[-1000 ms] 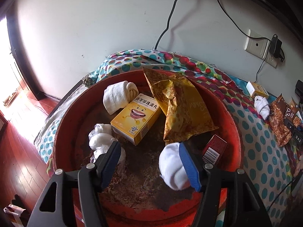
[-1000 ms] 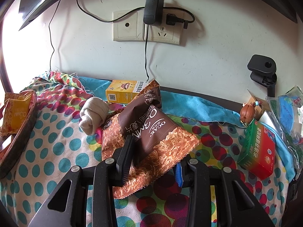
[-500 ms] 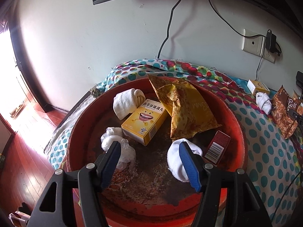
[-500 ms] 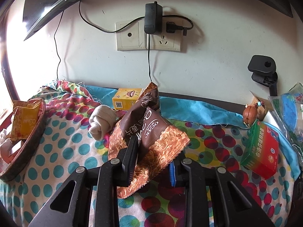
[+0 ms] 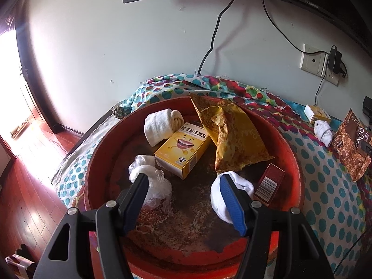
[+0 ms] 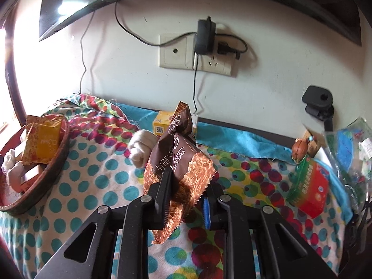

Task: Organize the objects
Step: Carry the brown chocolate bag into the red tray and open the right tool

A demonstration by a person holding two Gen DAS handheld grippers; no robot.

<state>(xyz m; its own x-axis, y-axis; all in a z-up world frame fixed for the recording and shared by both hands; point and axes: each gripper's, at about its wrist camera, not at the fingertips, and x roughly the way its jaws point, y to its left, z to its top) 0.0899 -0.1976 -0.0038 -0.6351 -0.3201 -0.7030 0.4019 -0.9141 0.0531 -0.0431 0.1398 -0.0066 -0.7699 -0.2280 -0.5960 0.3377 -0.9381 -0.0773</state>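
My left gripper (image 5: 183,179) hangs open over a round red tray (image 5: 295,162), with nothing between its fingers. In the tray lie a yellow box (image 5: 183,148), a yellow snack bag (image 5: 237,139), a rolled cream towel (image 5: 160,125), a white sock (image 5: 241,186), a plastic-wrapped white bundle (image 5: 153,181) and a small red box (image 5: 269,183). My right gripper (image 6: 186,186) is shut on the lower edge of a brown snack bag (image 6: 181,153), which stands upright, lifted off the dotted cloth. The tray (image 6: 58,162) sits at the far left of the right wrist view.
On the dotted cloth behind the bag lie a cream sock (image 6: 141,148) and a small yellow box (image 6: 162,125). To the right are a green and red box (image 6: 309,190), a small brown figurine (image 6: 300,148) and a plastic bag (image 6: 348,153). Cables hang from a wall socket (image 6: 195,55).
The right jaws closed on the brown bag and raised it from lying flat to upright. The left gripper's view tilted up a little; its jaws stayed as wide.
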